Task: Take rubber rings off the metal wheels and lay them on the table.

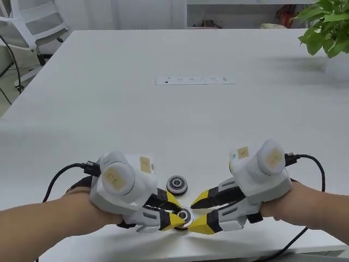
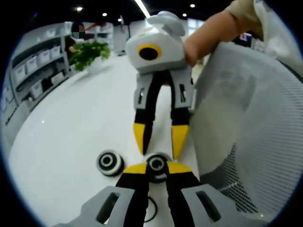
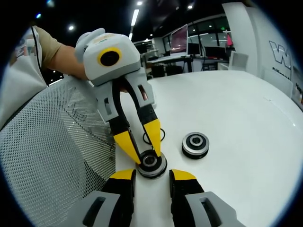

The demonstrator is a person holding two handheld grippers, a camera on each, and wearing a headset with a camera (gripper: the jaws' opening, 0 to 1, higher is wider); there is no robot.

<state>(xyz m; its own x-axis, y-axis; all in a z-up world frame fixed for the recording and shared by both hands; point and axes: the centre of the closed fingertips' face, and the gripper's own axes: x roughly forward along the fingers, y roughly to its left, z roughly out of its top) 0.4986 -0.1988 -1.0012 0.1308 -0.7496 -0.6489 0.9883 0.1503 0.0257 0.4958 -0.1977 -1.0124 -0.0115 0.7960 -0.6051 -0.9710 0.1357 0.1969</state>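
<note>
A small metal wheel with a black rubber ring (image 1: 184, 215) (image 2: 157, 165) (image 3: 151, 163) sits near the table's front edge. My left gripper (image 1: 175, 212) (image 2: 156, 169) (image 3: 141, 140) is shut on it. My right gripper (image 1: 193, 216) (image 3: 153, 174) (image 2: 160, 138) faces it from the other side, open, its yellow tips just short of the wheel on either side. A second wheel (image 1: 176, 184) (image 2: 110, 162) (image 3: 195, 144) lies free on the table close by. One loose black ring (image 2: 151, 209) (image 3: 163, 135) lies flat under the left gripper's jaws.
The white table (image 1: 163, 120) stretches far ahead, with a flush socket panel (image 1: 195, 81) at its middle. A green plant (image 1: 326, 27) stands at the back right. A white mesh chair (image 2: 255, 142) (image 3: 52, 142) is close behind the table's front edge.
</note>
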